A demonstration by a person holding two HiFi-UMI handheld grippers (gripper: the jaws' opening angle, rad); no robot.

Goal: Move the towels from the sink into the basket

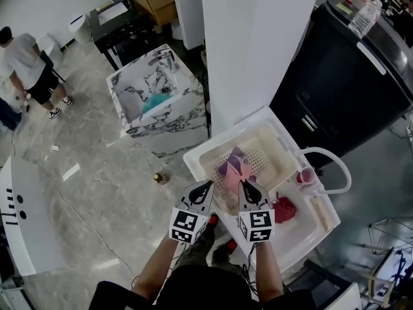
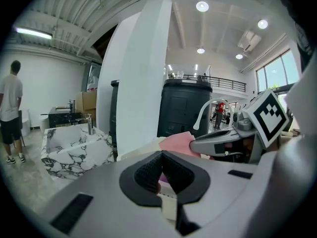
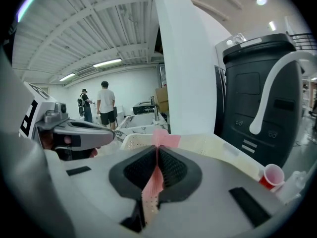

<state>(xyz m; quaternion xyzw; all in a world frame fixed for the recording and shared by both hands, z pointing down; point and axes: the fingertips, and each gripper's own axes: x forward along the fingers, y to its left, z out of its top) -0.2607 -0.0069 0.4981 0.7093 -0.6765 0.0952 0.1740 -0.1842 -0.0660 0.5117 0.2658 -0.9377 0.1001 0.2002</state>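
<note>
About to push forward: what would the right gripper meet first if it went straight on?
Beyond the towel it grips, the right gripper would likely meet the basket first, though depth is unclear.

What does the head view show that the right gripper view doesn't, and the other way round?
Head view only: a dark red towel in the sink and a purple towel in the basket. Right gripper view only: the right gripper with jaws pressed shut on the pink towel. Both: the basket, red cup and black bin.
</note>
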